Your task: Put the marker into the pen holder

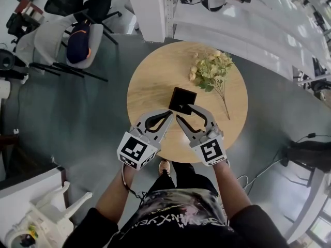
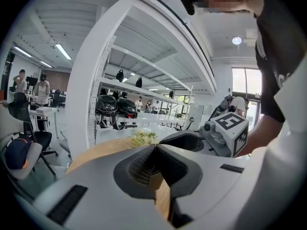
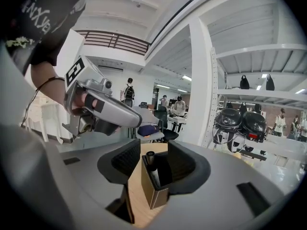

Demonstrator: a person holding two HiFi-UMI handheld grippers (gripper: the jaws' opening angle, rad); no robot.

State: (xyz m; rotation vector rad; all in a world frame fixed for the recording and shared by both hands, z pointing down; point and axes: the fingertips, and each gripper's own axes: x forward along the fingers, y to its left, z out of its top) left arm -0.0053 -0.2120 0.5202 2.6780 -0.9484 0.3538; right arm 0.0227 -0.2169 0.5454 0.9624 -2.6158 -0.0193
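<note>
The black square pen holder [image 1: 182,100] stands near the middle of the round wooden table [image 1: 153,81]. In the right gripper view the holder [image 3: 154,191] sits between my jaws, with the dark marker [image 3: 150,163] leaning inside it, cap end up. My right gripper [image 1: 184,112] [image 3: 152,153] is open just above the holder, and its pads stand clear of the marker on both sides. My left gripper [image 1: 167,115] [image 2: 156,146] hovers close beside it to the left, jaw tips meeting, with nothing between them.
A bunch of pale yellow flowers [image 1: 211,68] lies on the table's far right. Office chairs [image 1: 77,40] stand on the floor to the left, a white shelf post [image 1: 150,9] beyond the table, and a white plastic chair [image 1: 49,211] at lower left.
</note>
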